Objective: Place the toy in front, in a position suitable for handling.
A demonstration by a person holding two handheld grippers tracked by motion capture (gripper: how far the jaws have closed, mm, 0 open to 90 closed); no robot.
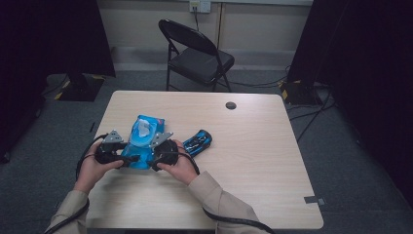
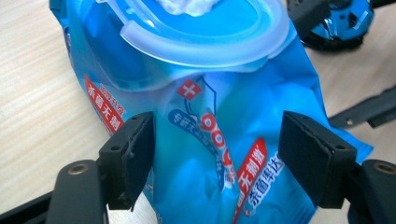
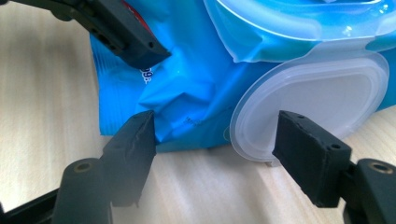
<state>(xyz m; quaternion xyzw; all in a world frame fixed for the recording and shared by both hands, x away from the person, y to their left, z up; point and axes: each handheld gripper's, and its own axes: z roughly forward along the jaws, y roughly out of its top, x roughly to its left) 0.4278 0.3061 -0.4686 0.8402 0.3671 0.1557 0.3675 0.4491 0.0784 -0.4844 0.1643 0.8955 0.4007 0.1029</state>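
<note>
Sleeves and both my forearms come in at the near edge of the wooden table (image 1: 253,161), and ahead of them my two hands close in on a blue pack of wet wipes (image 1: 142,139) lying left of the table's middle.

On the left, my left gripper (image 1: 127,158) points at the pack from its left side. Looking along it, its jaws stand wide, one either side of the pack's printed lower end (image 2: 210,154); the left pad sits right at the foil's edge, the right one just clear of it, and I can't see either pressing in. So that gripper holds nothing.

Between my hands the pack lies flat on the wood, its clear plastic lid (image 3: 322,98) flipped open and hanging down over the pack's edge toward my right gripper. A white wipe (image 2: 187,5) pokes up from the oval opening on top.

On the right, my right gripper (image 1: 155,163) faces the pack's near right corner. Its jaws are also wide apart: the left pad is at the crumpled blue foil (image 3: 187,88), the right pad overlaps the rim of the open lid, and I can't tell whether it touches. Nothing is gripped there either.

Further right, just beside my right hand (image 1: 180,163), a small blue and black toy car (image 1: 197,141) sits on the table
</note>
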